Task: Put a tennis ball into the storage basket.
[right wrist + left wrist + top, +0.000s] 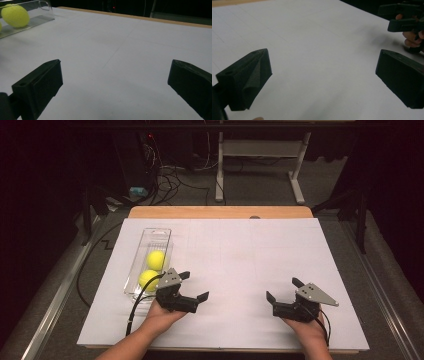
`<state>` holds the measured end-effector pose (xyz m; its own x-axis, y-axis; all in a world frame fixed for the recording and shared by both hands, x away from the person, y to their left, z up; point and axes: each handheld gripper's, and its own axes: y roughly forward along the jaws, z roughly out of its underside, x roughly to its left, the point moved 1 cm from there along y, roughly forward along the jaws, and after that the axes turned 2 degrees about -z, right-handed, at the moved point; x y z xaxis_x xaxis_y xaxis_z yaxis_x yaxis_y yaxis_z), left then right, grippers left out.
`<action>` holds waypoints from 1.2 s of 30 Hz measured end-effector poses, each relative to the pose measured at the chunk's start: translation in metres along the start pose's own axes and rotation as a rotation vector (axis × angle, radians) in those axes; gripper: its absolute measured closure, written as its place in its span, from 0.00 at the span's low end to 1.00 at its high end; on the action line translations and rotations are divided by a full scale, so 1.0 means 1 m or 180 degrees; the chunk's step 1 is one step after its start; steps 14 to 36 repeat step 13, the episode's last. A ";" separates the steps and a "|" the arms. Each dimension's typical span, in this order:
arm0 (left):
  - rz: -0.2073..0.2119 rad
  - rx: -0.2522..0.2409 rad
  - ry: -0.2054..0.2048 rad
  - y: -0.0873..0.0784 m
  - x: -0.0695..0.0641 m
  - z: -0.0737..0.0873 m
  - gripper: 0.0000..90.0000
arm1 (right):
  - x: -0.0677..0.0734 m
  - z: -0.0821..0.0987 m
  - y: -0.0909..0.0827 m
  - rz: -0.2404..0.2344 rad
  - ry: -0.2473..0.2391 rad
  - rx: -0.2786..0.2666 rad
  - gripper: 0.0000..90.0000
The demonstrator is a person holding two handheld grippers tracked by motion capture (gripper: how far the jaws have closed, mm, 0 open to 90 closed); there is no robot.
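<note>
White-covered table (240,255), dark room, cabled floor (175,185), each hand-held gripper (192,286) (283,290) gaping empty

At my twelve o'clock, past the desk's (220,212) wooden far edge, a white frame (260,150) stood on grey floor (190,195); tangled cables (167,180) lay at eleven o'clock.

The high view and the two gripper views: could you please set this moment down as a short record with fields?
surface: white table top
container: clear tray at the table's left
contents: two yellow balls, one behind the other in the tray
left gripper: open, holds nothing, just right of the tray's near end
right gripper: open, holds nothing, apart from the tray
space between grippers: bare table
</note>
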<state>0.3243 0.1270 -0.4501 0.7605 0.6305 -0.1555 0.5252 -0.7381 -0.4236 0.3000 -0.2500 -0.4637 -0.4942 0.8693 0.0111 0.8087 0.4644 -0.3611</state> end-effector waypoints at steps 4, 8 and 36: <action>-0.0010 -0.0060 0.0011 -0.003 0.000 0.002 0.02 | 0.001 -0.001 -0.004 0.0009 0.0001 -0.0036 0.00; -0.0012 -0.0038 -0.0011 -0.001 0.001 0.003 0.01 | 0.000 -0.002 -0.005 0.0010 -0.0022 -0.0054 0.00; -0.0053 -0.0085 0.0009 -0.002 -0.001 0.004 0.00 | -0.002 -0.003 -0.005 -0.0007 -0.0033 -0.0069 0.00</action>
